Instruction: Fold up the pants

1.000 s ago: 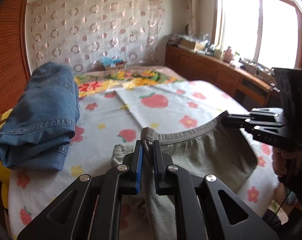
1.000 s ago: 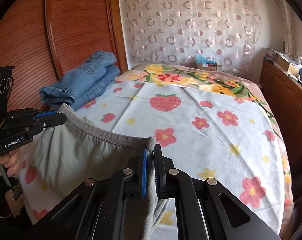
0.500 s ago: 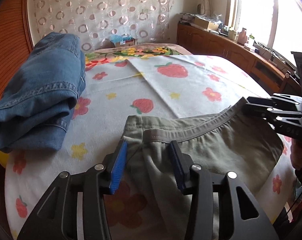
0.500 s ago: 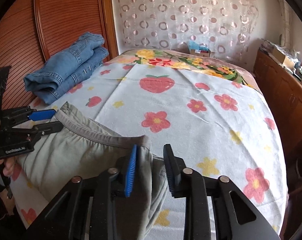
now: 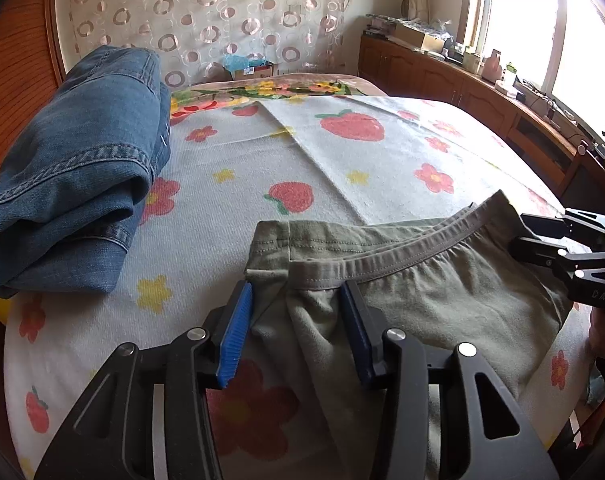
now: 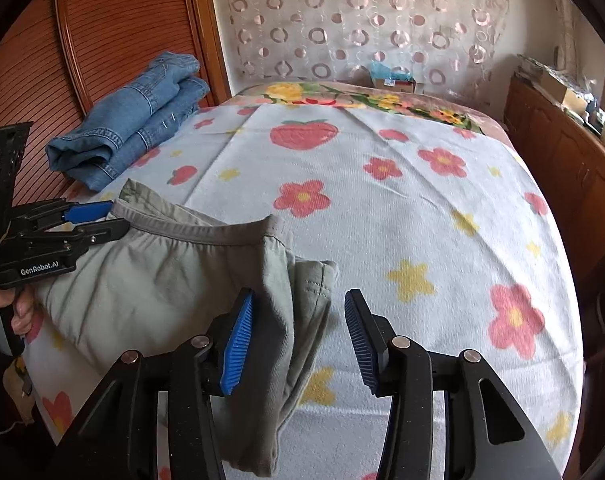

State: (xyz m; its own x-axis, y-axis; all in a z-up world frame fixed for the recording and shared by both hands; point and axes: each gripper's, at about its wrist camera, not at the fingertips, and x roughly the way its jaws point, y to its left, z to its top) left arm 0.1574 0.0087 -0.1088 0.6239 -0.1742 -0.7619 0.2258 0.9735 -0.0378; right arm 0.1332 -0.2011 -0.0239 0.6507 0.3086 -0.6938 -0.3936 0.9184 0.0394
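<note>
Pants (image 6: 150,280), left tongs (image 6: 102,222) marked "GenRobot.AI"

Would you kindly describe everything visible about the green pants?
The green pants are soft olive knit with a stitched elastic waistband. They lie flat across the near edge of the flowered bedspread, legs hanging off. The left gripper and right gripper have just been opening; cloth lies loose between their jaws.
</note>
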